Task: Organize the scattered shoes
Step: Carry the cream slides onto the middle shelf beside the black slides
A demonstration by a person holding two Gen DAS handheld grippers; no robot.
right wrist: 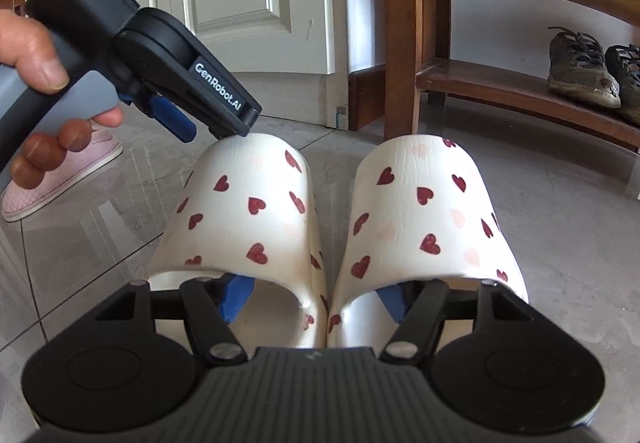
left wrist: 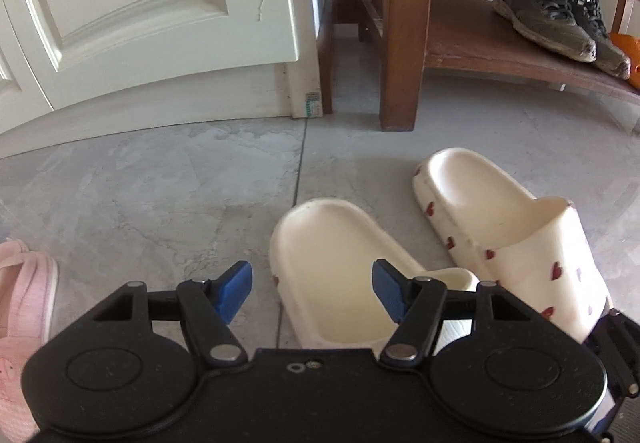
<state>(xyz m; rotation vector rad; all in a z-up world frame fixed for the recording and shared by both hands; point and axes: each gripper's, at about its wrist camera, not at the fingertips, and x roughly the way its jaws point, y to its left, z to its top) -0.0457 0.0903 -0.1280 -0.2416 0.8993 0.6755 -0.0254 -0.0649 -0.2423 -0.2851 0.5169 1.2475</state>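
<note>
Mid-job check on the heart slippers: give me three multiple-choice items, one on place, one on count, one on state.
1. Where do the dark sneakers sit?
A. on the wooden rack
B. on the floor tiles
C. against the door

2. How many heart slippers lie side by side?
A. one
B. two
C. three

3. How stands the right gripper?
A. shut on a sneaker
B. open, a finger inside each slipper
C. shut, empty

Key: 1 A, the sneakers rest on the rack's low shelf; 2 B, a pair shows; 3 B, blue fingers are spread apart, one under each strap.
</note>
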